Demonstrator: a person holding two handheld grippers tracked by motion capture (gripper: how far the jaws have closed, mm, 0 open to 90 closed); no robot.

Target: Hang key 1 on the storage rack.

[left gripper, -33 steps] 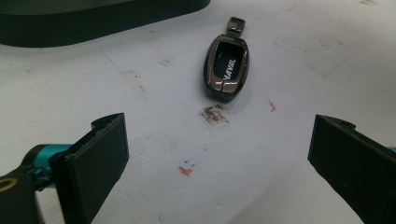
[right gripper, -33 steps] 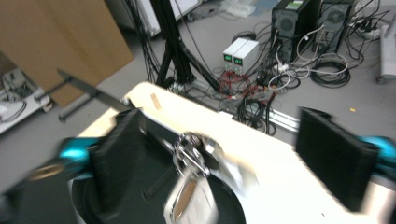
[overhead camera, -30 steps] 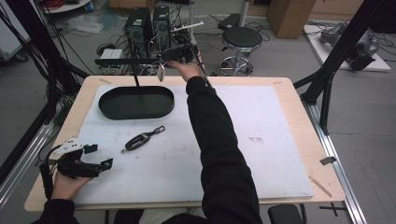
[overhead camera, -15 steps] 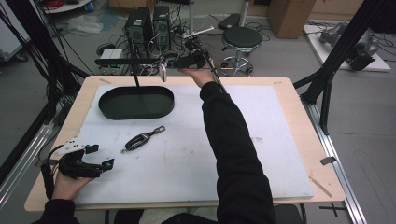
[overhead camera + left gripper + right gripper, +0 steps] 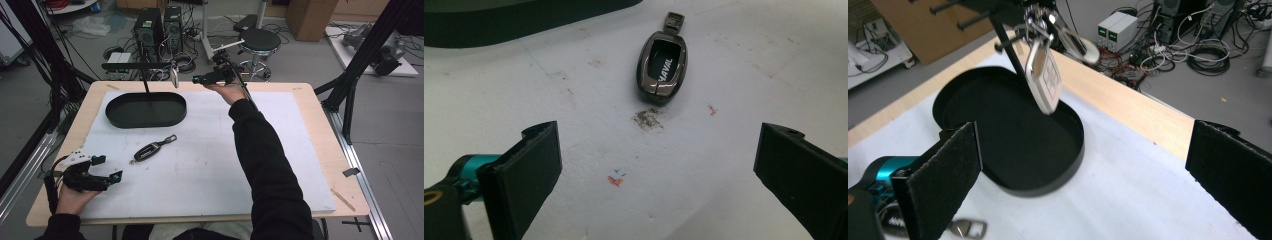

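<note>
The right gripper [image 5: 199, 78] is held up over the far edge of the table [image 5: 310, 130], at the end of a long black sleeve [image 5: 260, 165], and in the right gripper view its two black jaws stand wide apart with nothing between them. Just beyond it a silver key fob [image 5: 1044, 80] hangs from a ring on the arm of a black stand [image 5: 145, 80], above the black oval tray [image 5: 145, 110] where the stand's post rises. The left gripper [image 5: 107, 170] rests low at the near left corner of the white mat [image 5: 210, 160], in the person's left hand [image 5: 72, 195]; its jaws are also spread wide and hold nothing. In front of it, a little apart, a dark car key [image 5: 663, 66] with the word HAVAL lies flat on the mat, between the left gripper and the tray, touching neither.
</note>
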